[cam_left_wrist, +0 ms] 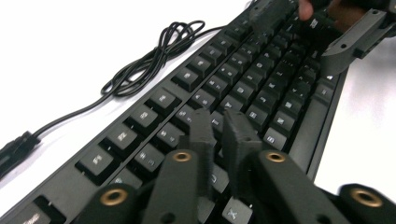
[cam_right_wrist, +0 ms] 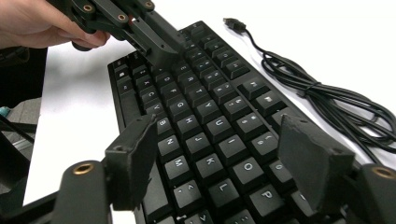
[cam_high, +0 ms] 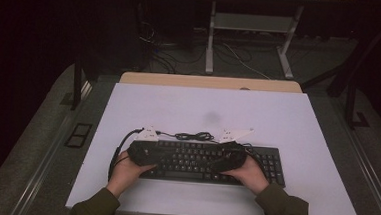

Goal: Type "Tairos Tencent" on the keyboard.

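We are looking at a black matt plastic keyboard (cam_right_wrist: 205, 126), its shiny black rubbery cable (cam_right_wrist: 327, 100), and a smooth white table (cam_high: 258, 111).

olive sleeves (cam_high: 283, 206), black brass-screwed hand-held gripper (cam_right_wrist: 224, 158)

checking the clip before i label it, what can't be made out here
- Legends on the keyboard keys: too small in the high view, blurred in both gripper views.
- Whether the shut left gripper presses a key: its own jaws hide the contact.
- Keys beneath the open right gripper: cut off by the bottom edge.
- The cable runs off the right edge.
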The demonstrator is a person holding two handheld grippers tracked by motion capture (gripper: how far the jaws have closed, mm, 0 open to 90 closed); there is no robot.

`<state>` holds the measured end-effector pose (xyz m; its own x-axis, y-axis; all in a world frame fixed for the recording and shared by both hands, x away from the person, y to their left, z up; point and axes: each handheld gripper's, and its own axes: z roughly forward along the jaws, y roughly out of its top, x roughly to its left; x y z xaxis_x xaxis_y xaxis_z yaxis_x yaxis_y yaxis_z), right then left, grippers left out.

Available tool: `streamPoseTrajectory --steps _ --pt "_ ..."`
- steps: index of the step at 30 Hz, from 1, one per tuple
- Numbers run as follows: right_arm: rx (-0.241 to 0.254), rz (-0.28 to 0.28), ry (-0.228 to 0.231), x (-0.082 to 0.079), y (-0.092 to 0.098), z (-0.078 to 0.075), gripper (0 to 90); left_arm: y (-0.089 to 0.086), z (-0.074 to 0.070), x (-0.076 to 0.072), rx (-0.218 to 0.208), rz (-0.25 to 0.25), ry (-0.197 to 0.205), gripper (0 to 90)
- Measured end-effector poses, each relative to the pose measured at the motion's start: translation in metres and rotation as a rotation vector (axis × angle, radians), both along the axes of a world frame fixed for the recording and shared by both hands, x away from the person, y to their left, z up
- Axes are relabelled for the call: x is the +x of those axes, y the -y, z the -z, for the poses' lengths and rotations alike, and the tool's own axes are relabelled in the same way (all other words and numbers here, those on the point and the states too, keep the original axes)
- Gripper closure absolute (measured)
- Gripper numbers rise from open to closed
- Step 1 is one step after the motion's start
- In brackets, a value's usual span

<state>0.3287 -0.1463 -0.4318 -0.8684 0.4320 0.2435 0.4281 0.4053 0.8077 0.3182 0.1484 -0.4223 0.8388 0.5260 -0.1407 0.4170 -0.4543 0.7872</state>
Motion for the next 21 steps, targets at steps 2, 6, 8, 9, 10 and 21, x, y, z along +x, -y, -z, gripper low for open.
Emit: streamPoseTrajectory --steps 2,6,8,9,10,21 --pt "0.003 0.004 0.006 0.001 0.003 0.0 25.7 0.002 -0.001 0.0 0.004 0.009 0.003 87.1" --pt "0.008 0.016 0.01 0.001 0.008 -0.001 23.1 0.006 0.0 0.002 0.003 0.012 0.004 89.0" --pt "0.009 0.022 0.012 0.002 0.01 -0.002 22.1 0.008 0.0 0.003 0.005 0.013 0.003 89.0" --pt "0.01 0.022 0.011 0.003 0.012 -0.002 21.8 0.009 0.0 0.003 0.005 0.015 0.005 89.0" --pt "0.011 0.028 0.013 0.003 0.013 -0.002 21.4 0.01 0.0 0.004 0.004 0.013 0.001 89.0" --pt "0.007 0.039 0.014 0.005 0.018 -0.002 20.8 0.022 0.008 0.01 0.038 0.029 -0.004 89.0"
